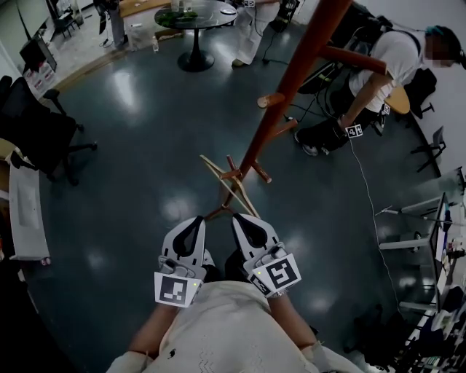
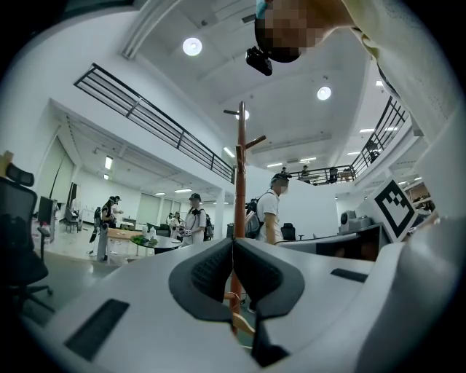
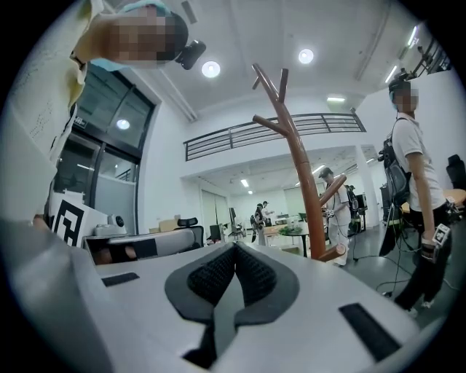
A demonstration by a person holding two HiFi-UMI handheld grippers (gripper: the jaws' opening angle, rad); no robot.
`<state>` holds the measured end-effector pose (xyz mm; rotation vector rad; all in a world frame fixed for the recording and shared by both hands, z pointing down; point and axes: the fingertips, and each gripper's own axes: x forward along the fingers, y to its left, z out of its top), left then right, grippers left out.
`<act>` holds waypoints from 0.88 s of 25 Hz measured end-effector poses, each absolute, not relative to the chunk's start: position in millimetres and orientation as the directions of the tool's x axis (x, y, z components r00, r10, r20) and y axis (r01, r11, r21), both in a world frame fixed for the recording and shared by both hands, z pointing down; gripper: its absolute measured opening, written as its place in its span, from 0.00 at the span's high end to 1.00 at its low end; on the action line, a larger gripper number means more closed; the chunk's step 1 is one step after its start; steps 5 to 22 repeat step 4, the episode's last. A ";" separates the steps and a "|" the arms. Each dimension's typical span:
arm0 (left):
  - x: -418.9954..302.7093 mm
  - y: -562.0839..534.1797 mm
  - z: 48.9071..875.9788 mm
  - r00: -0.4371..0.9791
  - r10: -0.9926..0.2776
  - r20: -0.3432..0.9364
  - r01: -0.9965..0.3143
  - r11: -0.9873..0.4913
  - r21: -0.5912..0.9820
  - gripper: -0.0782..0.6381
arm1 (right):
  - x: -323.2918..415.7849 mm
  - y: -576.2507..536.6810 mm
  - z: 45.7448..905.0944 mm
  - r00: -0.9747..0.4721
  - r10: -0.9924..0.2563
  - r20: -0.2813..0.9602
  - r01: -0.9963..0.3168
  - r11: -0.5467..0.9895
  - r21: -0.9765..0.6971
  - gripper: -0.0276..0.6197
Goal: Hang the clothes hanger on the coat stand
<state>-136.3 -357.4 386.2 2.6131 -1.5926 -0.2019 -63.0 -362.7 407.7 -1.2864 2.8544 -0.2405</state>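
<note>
The left gripper [image 2: 233, 244] has its jaws closed tip to tip, and the dark ribbed pads [image 2: 207, 273] meet with nothing pinched between them. Straight ahead, in line with the seam of the jaws, the brown coat stand [image 2: 239, 171] rises upright, with short pegs [image 2: 253, 142] branching near its top. Low in the gap beneath the tips, a pale wooden bar [image 2: 244, 324] slants beside the pole. Just right of the stand, farther off, is a person in a white shirt [image 2: 269, 211]. Ahead to the left, more people gather by a round tabletop [image 2: 156, 245].

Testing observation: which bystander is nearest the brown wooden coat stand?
The white-shirted person at right; the other stands farther off by the round dark table.
</note>
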 end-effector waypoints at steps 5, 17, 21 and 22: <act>-136.3 -355.8 385.9 0.456 -0.886 -0.084 -0.874 -0.464 0.144 0.87 | -65.2 -357.7 412.0 -0.661 -0.747 0.077 -0.749 0.648 -0.141 0.93; -136.3 -355.8 385.9 0.456 -0.886 -0.084 -0.874 -0.464 0.144 0.87 | -65.2 -357.7 412.0 -0.661 -0.747 0.077 -0.749 0.648 -0.141 0.93; -136.3 -355.8 385.9 0.456 -0.886 -0.084 -0.874 -0.464 0.144 0.87 | -65.2 -357.7 412.0 -0.661 -0.747 0.077 -0.749 0.648 -0.141 0.93; -136.3 -355.8 385.9 0.456 -0.886 -0.084 -0.874 -0.464 0.144 0.87 | -65.2 -357.7 412.0 -0.661 -0.747 0.077 -0.749 0.648 -0.141 0.93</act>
